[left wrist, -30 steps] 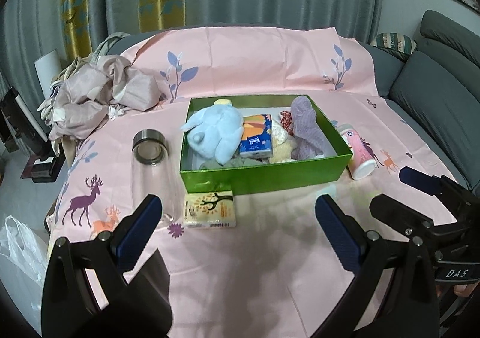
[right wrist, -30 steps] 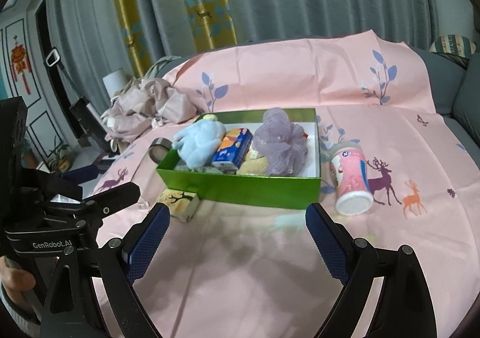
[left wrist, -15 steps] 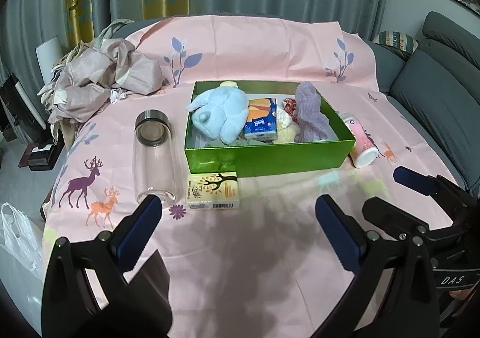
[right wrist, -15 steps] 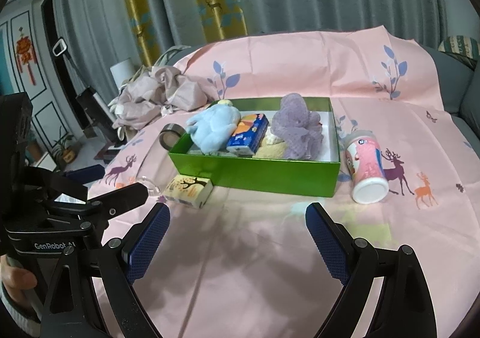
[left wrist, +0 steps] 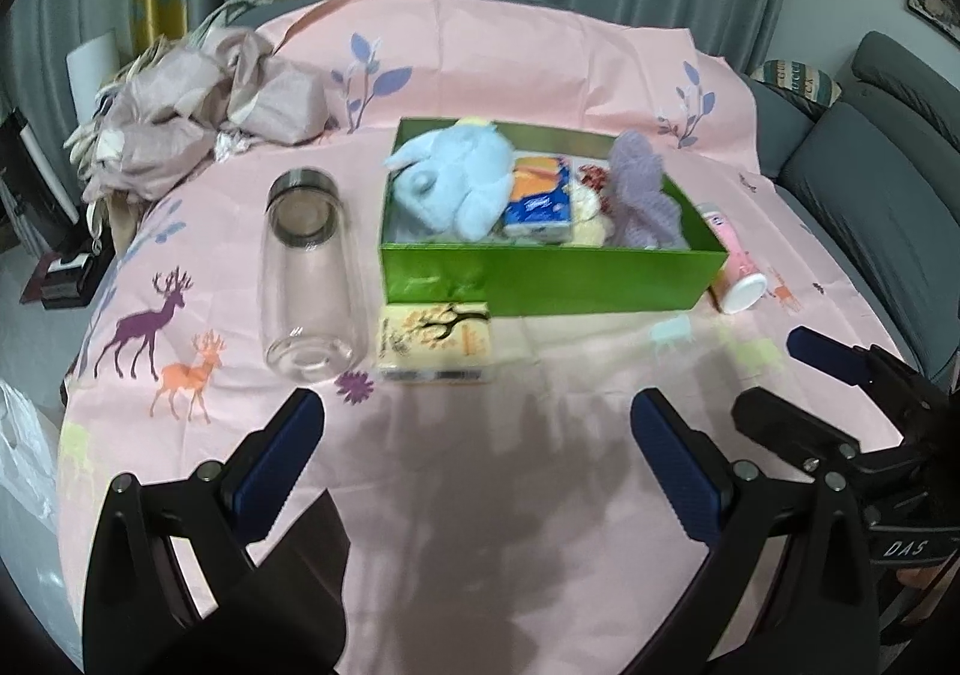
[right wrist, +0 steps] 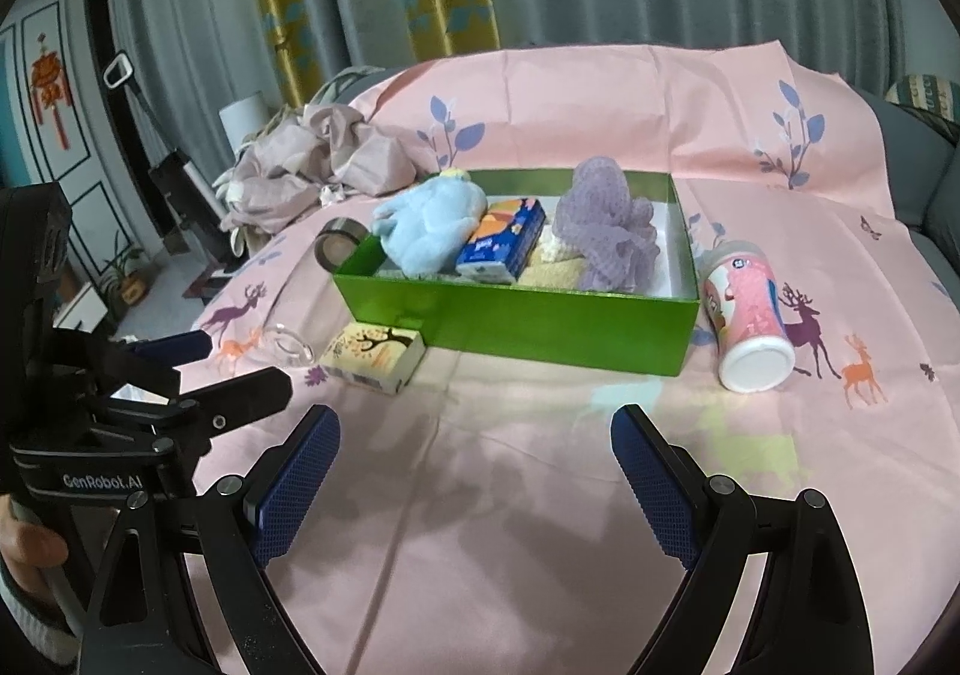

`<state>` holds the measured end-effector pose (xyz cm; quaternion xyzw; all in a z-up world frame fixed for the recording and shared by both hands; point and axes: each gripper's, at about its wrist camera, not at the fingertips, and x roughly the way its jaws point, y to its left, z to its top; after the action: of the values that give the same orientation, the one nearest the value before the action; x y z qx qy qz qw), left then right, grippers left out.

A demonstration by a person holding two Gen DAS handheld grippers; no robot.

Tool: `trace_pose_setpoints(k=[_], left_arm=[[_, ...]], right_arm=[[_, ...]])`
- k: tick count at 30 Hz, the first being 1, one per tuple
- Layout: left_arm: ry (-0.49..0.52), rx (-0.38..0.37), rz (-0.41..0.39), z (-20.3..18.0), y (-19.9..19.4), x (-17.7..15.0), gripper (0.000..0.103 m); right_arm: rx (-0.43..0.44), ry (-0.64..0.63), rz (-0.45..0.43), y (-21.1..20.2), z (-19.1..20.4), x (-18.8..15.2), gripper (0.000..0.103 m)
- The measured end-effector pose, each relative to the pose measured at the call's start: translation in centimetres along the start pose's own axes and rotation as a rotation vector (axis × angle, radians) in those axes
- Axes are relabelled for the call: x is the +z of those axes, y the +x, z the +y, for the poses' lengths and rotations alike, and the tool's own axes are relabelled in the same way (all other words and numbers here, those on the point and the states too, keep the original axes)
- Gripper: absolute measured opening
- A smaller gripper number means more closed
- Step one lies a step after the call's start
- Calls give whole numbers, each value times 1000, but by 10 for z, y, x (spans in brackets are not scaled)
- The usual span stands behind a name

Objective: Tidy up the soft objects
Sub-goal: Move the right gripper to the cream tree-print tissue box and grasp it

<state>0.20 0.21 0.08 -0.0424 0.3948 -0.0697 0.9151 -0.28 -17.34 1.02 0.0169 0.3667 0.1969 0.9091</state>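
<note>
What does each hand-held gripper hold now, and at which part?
Nothing. The left hand-held gripper and the right hand-held gripper are both open and empty.

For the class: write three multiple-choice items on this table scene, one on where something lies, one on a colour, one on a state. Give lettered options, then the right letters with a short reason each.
1. Where does the small yellow tissue pack lie?
A. inside the box
B. on the cloth just in front of the box's near wall
C. on the sofa

2. What colour is the box that holds the soft things?
A. green
B. red
C. white

3. How is the clear glass jar placed?
A. upright with a lid on
B. upside down in the box
C. on its side on the cloth

Answers:
1 B: it rests on the pink cloth against the near wall.
2 A: its outer walls are bright green.
3 C: it lies flat, left of the box in the left wrist view.
</note>
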Motion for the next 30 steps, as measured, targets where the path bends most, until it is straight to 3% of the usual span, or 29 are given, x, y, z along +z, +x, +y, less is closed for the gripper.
trace_pose_setpoints(k=[11,16,23,30], left_arm=[[-95,11,77,40,30,-11,102],[-116,-66,81,47,40,-8,100],[-169,-190,112,56,58,-5,81],[-147,-221,114,54,74,5,74]], right_arm=[[41,12,100,40,4,-15,92],[58,1,129,57,11,-16,92],[100,-46,160,85,29,-15,92],[136,-78,177,106,38,-10,92]])
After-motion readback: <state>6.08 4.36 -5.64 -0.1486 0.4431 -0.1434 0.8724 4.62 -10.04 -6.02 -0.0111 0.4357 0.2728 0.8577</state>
